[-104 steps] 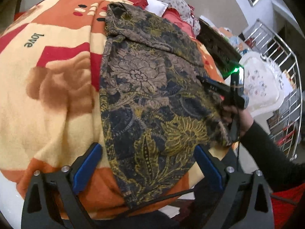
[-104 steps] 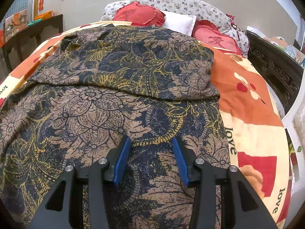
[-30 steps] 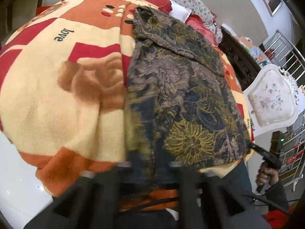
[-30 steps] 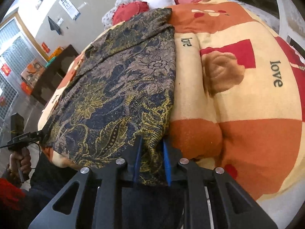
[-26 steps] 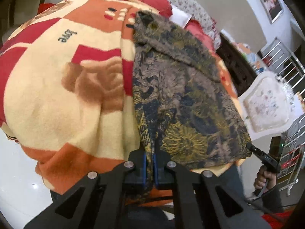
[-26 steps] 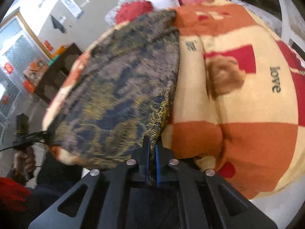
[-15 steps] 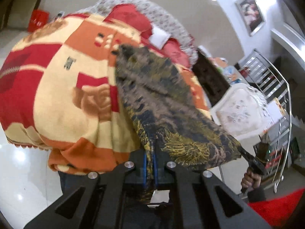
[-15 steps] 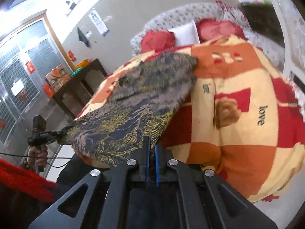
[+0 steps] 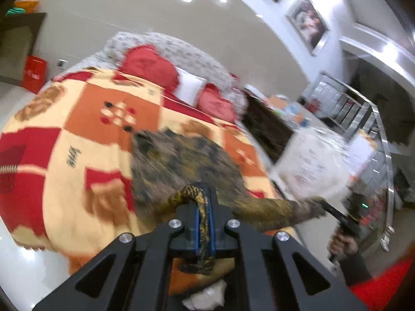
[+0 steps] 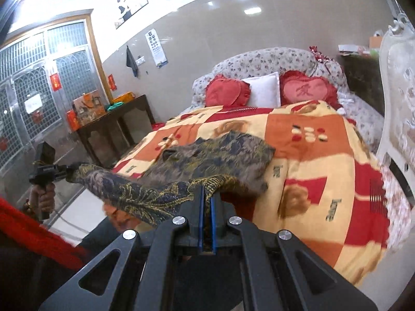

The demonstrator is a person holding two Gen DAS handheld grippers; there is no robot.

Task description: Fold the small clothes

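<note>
Writing: "love" printed on the checked blanket (image 10: pixel 324 165), three instances readable in the right wrist view, one in the left. Eye chart (image 10: pixel 158 49) on far wall, letters too small to read.

One patterned garment (image 10: pixel 207 163), dark blue, brown and gold. Its far end lies on the blanket; its near edge is raised off the bed, stretched between both grippers.

Left gripper (image 9: pixel 204 223): clenched on the garment's near edge, fabric pinched between blue pads. Right gripper (image 10: pixel 206 223): clamped likewise on that edge.

Count: two red heart cushions (image 10: pixel 227 92), one white pillow (image 10: pixel 263 90) between them at headboard. Two framed pictures (image 9: pixel 310 24) on wall.
</note>
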